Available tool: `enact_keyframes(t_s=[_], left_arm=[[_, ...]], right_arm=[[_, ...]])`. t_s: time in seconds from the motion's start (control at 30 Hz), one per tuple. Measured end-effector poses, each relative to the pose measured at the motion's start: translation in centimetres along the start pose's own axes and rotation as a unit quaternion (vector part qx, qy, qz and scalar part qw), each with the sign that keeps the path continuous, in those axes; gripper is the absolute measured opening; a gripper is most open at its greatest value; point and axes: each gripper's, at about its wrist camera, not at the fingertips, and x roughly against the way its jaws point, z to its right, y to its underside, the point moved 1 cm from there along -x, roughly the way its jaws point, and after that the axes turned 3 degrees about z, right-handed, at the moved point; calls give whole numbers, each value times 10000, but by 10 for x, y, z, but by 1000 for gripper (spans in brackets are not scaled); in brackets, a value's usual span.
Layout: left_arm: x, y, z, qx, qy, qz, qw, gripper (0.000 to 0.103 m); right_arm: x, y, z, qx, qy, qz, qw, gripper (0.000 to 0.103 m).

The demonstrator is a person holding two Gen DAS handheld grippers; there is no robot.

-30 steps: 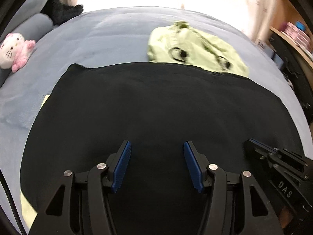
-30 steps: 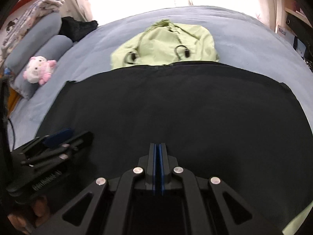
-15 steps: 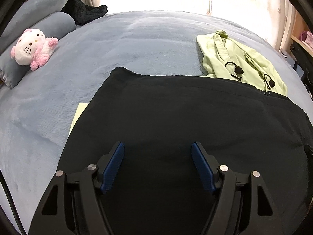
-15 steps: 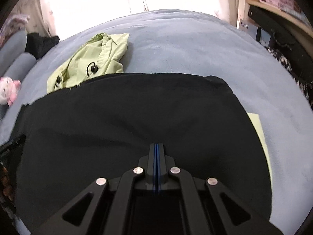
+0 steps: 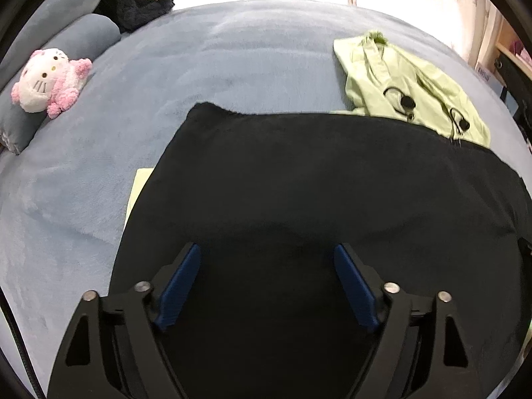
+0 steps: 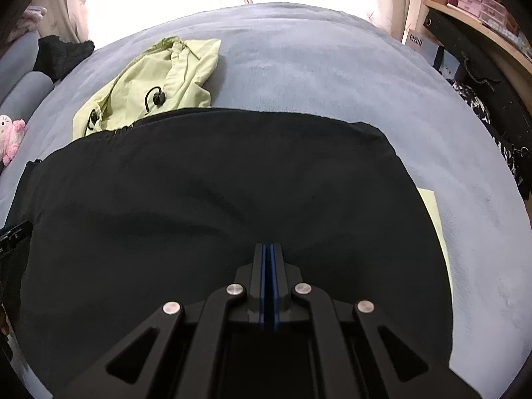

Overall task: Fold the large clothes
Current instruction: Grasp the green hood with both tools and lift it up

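A big black garment (image 5: 299,183) lay spread flat on the grey-blue bed (image 5: 232,60), right under both grippers. The left gripper (image 5: 267,266) hung over the near part of the cloth. Its jaws had just been opening and stood wide apart, with only flat cloth below them and nothing pinched. The right gripper (image 6: 269,266) pointed down at the same cloth (image 6: 216,199). Its blue pads (image 6: 264,286) were pressed tight together, and folds in the cloth ran toward their tips, so it may have been pinching a bit of fabric, but the dark cloth made that hard to tell.

A light green jacket (image 5: 409,93) lay crumpled past the far edge of the black garment, partly tucked under it. A pale yellow sheet (image 5: 139,189) peeked out from under the black cloth's side. A pink and white plush toy (image 5: 50,83) leaned on a grey pillow (image 5: 86,33) far off to the side. A dark fuzzy bundle (image 5: 133,10) sat by the pillows. A wooden shelf (image 6: 482,16) stood beside the bed, cut off at the picture's edge.
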Motion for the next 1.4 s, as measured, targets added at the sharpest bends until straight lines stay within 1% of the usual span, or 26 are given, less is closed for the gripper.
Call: enact_keyframes(t_s=[0.1,0.2,0.3,0.37,0.5,0.53,0.6,0.67,0.73,0.83,0.93,1.0,1.03,1.1,1.13,1.17,1.2,1.3,1.33,1.4], left_arm=[[-1,-5,-1,-164,123,-287,9994,83],[-1,-14,0,-477,122,-510,9975,83],[2,-28,-4,-580,71,-586,9966,83],[5,-39,-6,-572,27,-549,9968,83],[13,-70,-6,-592,83,-421,9973,83],[14,-80,-3,-614,97,-386,9973,83],[13,-98,2,-644,122,-315,9974,83],[8,-120,16,-733,146,-219,9970,83],[3,-140,30,-833,171,-134,9963,83],[-12,-172,49,-889,292,-42,9956,83],[-32,-199,63,-841,359,54,9958,83],[-48,-215,68,-810,258,107,9963,83],[-54,-215,69,-791,233,116,9965,83],[-75,-226,68,-702,155,74,9974,83],[-87,-231,65,-594,183,12,9981,83],[-93,-231,62,-523,222,-43,9984,83],[-105,-235,59,-359,404,-174,9984,83],[-128,-239,56,-88,813,-458,9956,83],[-133,-240,56,-54,892,-502,9947,83],[-141,-240,57,-42,935,-488,9944,83]], right_arm=[[-1,-5,1,-77,13,-274,9996,3],[-6,-13,0,-84,59,-603,9981,3],[-8,-22,-5,61,131,-840,9964,3],[-2,-31,-9,146,71,-819,9965,3],[17,-59,-18,369,-71,-576,9976,3],[21,-68,-20,370,-114,-514,9979,5],[25,-88,-22,300,-257,-400,9984,11],[26,-110,-25,253,-345,-288,9987,23],[22,-134,-33,253,-338,-164,9990,27],[9,-165,-47,268,-422,-70,9987,27],[-15,-194,-59,326,-451,-6,9985,28],[-36,-211,-62,254,-512,-63,9983,28],[-46,-217,-62,192,-558,-81,9982,28],[-67,-229,-63,137,-597,-82,9981,28],[-78,-233,-64,167,-575,-104,9982,28],[-88,-235,-65,173,-555,-164,9982,28],[-95,-237,-64,163,-567,-214,9980,28],[-121,-239,-62,16,-811,-410,9959,28],[-130,-239,-63,-8,-895,-457,9949,28],[-143,-239,-67,-1,-871,-498,9950,28]])
